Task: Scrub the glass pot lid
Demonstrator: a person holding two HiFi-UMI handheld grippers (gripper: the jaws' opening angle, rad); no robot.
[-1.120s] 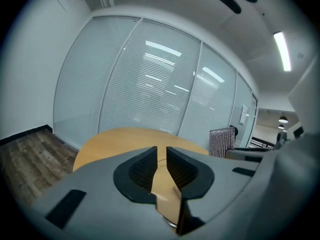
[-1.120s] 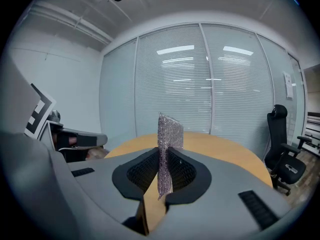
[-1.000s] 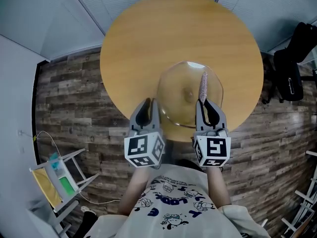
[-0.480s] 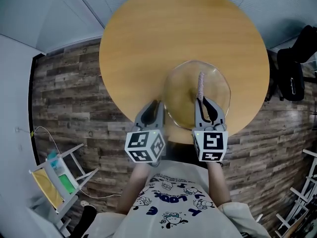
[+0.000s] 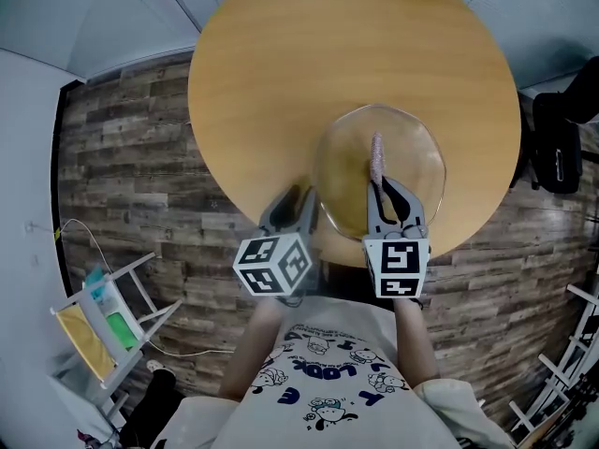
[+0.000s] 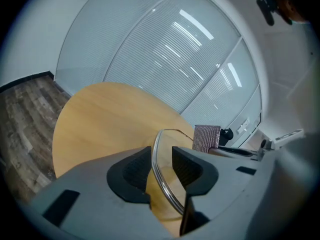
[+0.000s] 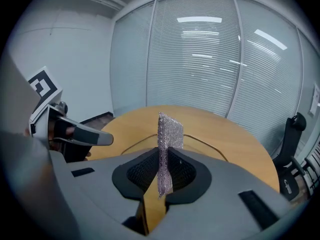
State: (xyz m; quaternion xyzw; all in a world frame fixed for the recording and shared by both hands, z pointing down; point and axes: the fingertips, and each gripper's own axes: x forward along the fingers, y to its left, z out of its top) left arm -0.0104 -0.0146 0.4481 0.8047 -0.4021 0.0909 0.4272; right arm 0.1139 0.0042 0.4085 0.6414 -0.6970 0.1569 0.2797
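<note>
Left tongs (image 6: pixel 161 156) grip the rim of the glass lid (image 5: pixel 407 162) at the near right of the desk (image 5: pixel 281 64), right tongs (image 7: pixel 163 171) pinch the scrub pad (image 7: pixel 168 131); I judge light, flat strokes best, left grip firm.

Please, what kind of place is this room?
Probably an office meeting room: a round wooden table, glass walls with blinds, and a black office chair at the side.
</note>
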